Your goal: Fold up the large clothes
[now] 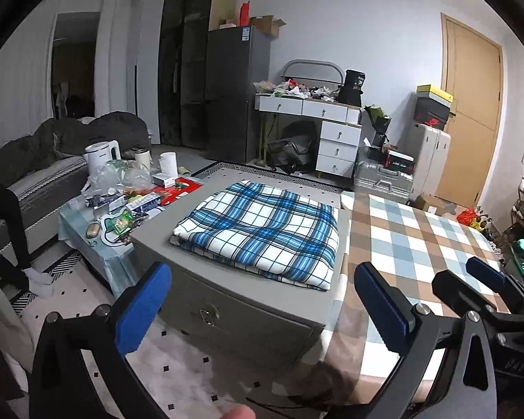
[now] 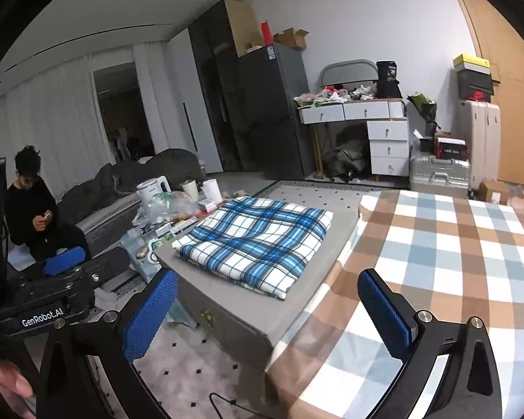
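A blue and white plaid cloth (image 1: 262,234) lies folded into a thick rectangle on a grey box-like stand (image 1: 178,244). It also shows in the right wrist view (image 2: 258,241). My left gripper (image 1: 262,309) is open and empty, held back from the near edge of the stand. My right gripper (image 2: 267,312) is open and empty, near the stand's front corner and the table edge. In the left wrist view the right gripper (image 1: 485,279) shows at the far right over the table. In the right wrist view the left gripper (image 2: 64,262) shows at the left.
A table with a brown, blue and white checked cover (image 1: 419,244) adjoins the stand on the right. A low table (image 1: 122,202) with a kettle, cups and packets stands at the left. A person (image 2: 38,209) sits on a dark sofa. Suitcases, a desk and a fridge stand behind.
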Demonstrator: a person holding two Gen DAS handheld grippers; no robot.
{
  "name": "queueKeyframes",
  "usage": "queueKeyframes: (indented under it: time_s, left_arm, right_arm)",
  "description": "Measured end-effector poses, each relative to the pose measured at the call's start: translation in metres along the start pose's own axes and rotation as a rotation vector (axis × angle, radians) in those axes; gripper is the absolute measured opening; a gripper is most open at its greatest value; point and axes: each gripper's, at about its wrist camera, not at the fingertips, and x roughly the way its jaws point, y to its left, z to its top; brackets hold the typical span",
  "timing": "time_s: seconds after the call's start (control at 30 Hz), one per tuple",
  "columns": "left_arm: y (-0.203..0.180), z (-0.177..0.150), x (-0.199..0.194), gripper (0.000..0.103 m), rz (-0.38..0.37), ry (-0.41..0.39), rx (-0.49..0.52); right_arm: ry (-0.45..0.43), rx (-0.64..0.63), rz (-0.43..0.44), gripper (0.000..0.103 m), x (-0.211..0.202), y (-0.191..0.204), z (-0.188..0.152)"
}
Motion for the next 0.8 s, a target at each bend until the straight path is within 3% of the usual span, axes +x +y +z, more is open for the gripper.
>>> queueKeyframes:
  time_s: [0.8]
  left_arm:
    - [0.003, 0.003, -0.001, 0.102, 0.003, 0.009, 0.012]
  right_arm:
    - [-0.025, -0.015, 0.01, 0.103, -0.001, 0.012, 0.003]
